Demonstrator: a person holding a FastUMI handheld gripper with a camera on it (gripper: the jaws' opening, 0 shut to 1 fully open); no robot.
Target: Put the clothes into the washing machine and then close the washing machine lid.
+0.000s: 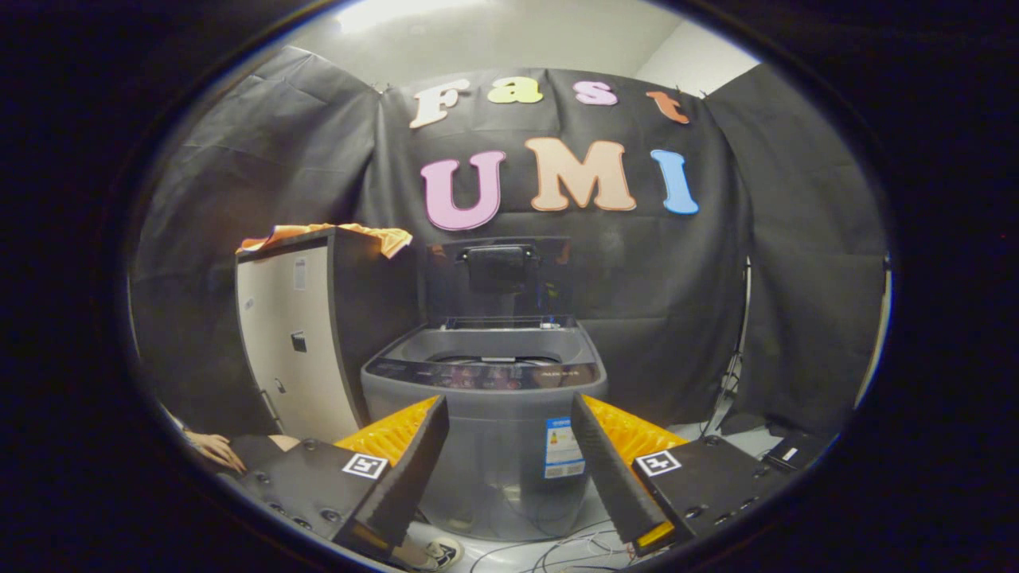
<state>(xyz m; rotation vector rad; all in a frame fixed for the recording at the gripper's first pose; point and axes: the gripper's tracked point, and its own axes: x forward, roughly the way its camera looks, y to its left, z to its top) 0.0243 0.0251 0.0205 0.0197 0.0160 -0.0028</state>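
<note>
Gripper (509,446): its two fingers stand wide apart with nothing between them, held in the air well short of the washing machine.
Fingers (414,469): one to the left and one to the right in the near foreground, with the front of the machine seen through the gap between them.
Washing machine (486,414): a grey top-loading tub standing on the floor straight beyond the fingers, in front of the black cloth wall.
Lid (497,278): dark and glossy, raised upright at the far edge of the machine, so the top is open.
Drum opening (493,358): a shadowed round well under the raised lid; the view is too low and dim to tell whether anything lies inside.
Control panel (486,374): a dark strip along the near top edge of the machine.
Label (563,450): a blue and white sticker on the machine's front, to the right of centre.
Cabinet (298,342): a tall pale box with dark sides, just left of the machine and touching or nearly touching it.
Clothes (334,233): an orange garment draped over the cabinet's top, one corner hanging over the right edge nearest the machine.
Hand (215,450): a person's hand, low on the near left, beside the left finger.
Cables (549,549): thin wires lying loose on the pale floor at the foot of the machine.
</note>
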